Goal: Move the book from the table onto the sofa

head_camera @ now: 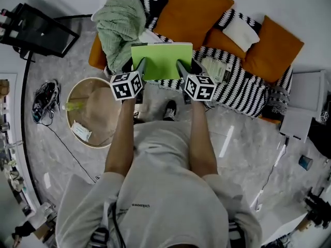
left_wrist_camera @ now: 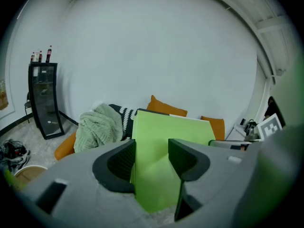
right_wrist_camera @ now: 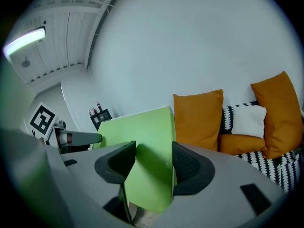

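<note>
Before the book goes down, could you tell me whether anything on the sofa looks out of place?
A green blanket lies crumpled at the sofa's left end, and a loose booklet sits on the seat near the book.

head view: above the person (head_camera: 165,190), facing steeply down on sofa (head_camera: 243,92) and floor (head_camera: 243,154), far | left gripper view: low, along its jaws, close on green book (left_wrist_camera: 161,141), blanket (left_wrist_camera: 97,127) behind | right gripper view: likewise, facing orange cushions (right_wrist_camera: 197,120) | shared: green book, sofa, probably black shelf (left_wrist_camera: 43,99)
</note>
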The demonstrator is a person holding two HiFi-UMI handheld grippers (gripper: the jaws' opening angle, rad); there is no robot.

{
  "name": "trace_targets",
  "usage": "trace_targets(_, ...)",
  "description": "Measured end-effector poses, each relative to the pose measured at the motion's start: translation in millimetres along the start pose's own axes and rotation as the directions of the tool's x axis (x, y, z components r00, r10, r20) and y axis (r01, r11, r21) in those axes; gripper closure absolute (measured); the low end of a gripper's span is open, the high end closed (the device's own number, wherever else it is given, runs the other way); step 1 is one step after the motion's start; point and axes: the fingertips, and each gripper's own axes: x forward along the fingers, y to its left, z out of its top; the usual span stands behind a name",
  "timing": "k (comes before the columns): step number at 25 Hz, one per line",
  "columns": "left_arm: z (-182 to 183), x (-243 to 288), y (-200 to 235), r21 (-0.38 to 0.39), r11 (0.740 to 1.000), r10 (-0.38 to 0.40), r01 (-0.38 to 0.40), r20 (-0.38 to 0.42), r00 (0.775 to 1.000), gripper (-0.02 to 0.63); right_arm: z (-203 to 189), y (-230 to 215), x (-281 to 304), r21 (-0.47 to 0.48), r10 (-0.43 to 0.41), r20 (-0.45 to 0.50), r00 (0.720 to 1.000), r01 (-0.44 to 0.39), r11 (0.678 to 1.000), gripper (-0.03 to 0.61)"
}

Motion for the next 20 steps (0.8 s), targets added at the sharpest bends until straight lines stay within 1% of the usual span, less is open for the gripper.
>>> trace_targets(4,3.1,18.7,-28.6,0.037,0.998,-0.04,0.041,-0.017,0.999,0.39,1.8,-27.9,-15.4,0.032,-0.042,0.023,0.999,0.041,0.999,0.357)
trace_targets(7,-1.7,29.9,-51.3,0.055,0.996,-0.075,0.077,-0.038,0.996,0.39,-2.2,-48.4,-31.1,0.051,-0.08,0.024,0.997,0.079,0.996,0.357)
trace_targets(14,3.8,52.9,-95.5,0.123,0.979,-0.154,0.162,-0.072,0.985,0.39,0.1,-85.1,-57.8,0.111,-0.156,0.062,0.986,0.149,0.983,0.357)
trace_targets(17,1.2,58.6,-104.4,0.137,0.972,-0.179,0.191,-0.093,0.979,0.39,-3.8,-93.1,-63.3,0.132,-0.177,0.062,0.982,0.168,0.977,0.357)
trace_targets(20,-5.9,69.0,-107.8,0.131,0.968,-0.197,0.212,-0.121,0.973,0.39,-9.3,-101.4,-63.2,0.145,-0.199,0.047,0.979,0.191,0.971,0.357)
